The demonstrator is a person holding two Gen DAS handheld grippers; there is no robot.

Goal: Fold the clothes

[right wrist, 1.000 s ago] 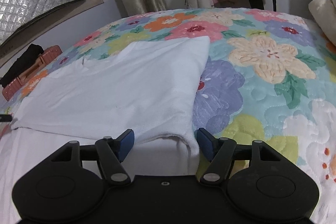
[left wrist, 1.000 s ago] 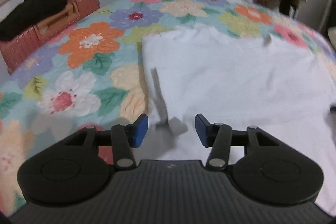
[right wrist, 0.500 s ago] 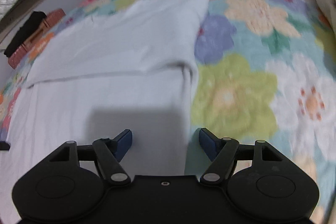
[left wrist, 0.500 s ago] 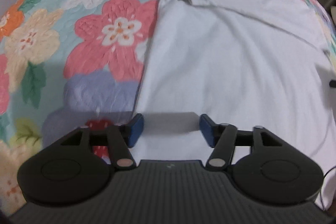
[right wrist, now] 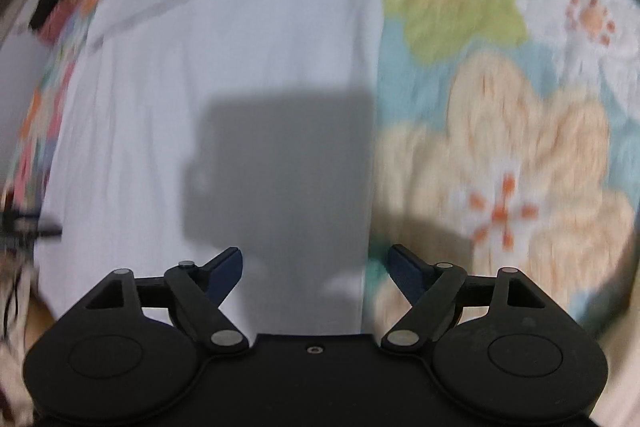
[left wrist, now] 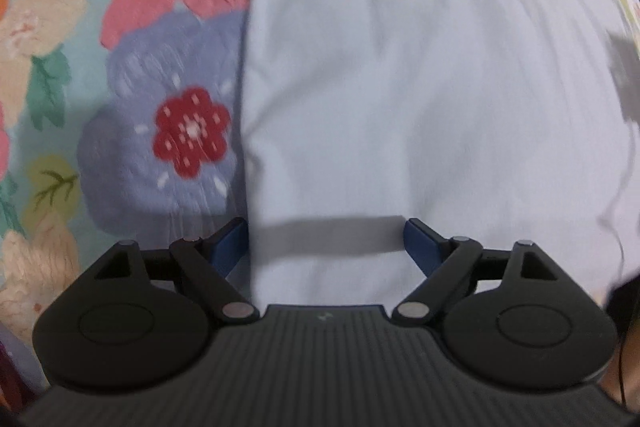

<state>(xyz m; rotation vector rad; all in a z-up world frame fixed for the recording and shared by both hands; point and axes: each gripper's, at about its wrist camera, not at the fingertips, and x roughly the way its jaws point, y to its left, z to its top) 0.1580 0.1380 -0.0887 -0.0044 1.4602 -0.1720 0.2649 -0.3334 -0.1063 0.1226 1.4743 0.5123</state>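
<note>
Both grippers have dropped back toward the near end of the bed since a second ago, so the folded far part of the garment now sits high in the right view. Left gripper (left wrist: pixel 326 239) hangs low over the white garment (left wrist: pixel 420 75), jaws spread wide and empty, its left finger at the cloth's left edge beside the floral quilt (left wrist: pixel 120 75). Right gripper (right wrist: pixel 316 267) straddles the garment's (right wrist: pixel 224 39) right edge, jaws released, one finger over cloth, the other over quilt (right wrist: pixel 500 107). Everything is blurred by motion.
</note>
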